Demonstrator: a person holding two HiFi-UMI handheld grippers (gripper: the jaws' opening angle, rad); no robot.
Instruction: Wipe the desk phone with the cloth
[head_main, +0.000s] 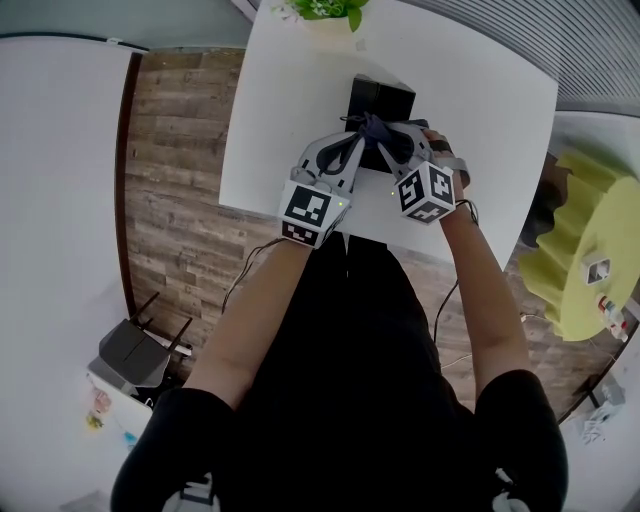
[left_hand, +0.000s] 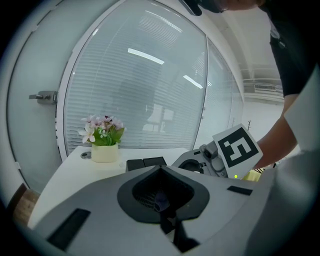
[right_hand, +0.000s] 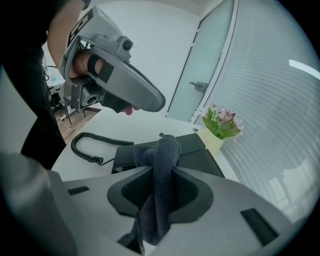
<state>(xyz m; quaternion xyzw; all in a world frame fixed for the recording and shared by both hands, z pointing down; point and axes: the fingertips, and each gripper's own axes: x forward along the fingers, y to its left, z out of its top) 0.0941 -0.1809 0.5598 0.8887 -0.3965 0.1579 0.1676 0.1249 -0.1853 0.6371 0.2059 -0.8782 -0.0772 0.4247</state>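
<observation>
Working over a white table (head_main: 290, 120), looking steeply down. Carries a black desk phone (head_main: 378, 98) about mid-table, square to the near edge, so within easy reach of both arms. Also carries a small potted plant (head_main: 325, 12) at the far edge, well apart from the phone and out of any wiping path.

Holding both tools low over the near side of the phone, tips close together.

Reading the left gripper (left_hand: 162, 202): fingers closed, with only a small bluish scrap of fabric between them. Judged to be pinching a corner of the cloth rather than empty.

Reading the right gripper (right_hand: 159, 200): fingers clamped on the dark blue-grey cloth (right_hand: 162, 165). Bunched into a thick roll that stands up past the tips and hangs down behind them.

Shows in the head view as one dark strand bridging the two tips, just above the phone top. Cannot tell whether it touches the phone. Probably held at two ends to spread or tension it into a usable pad before pressing down.

Coiled cord (right_hand: 90, 145) lying loose on the table beside the phone base. Worth steering around, as likely to snag or drag.

Judged stage: cloth in hand, wiping not clearly begun. Next move calls for lowering the bunch flat onto the phone face with light pressure. Looks like a light plastic body, so may slide on the smooth table.
</observation>
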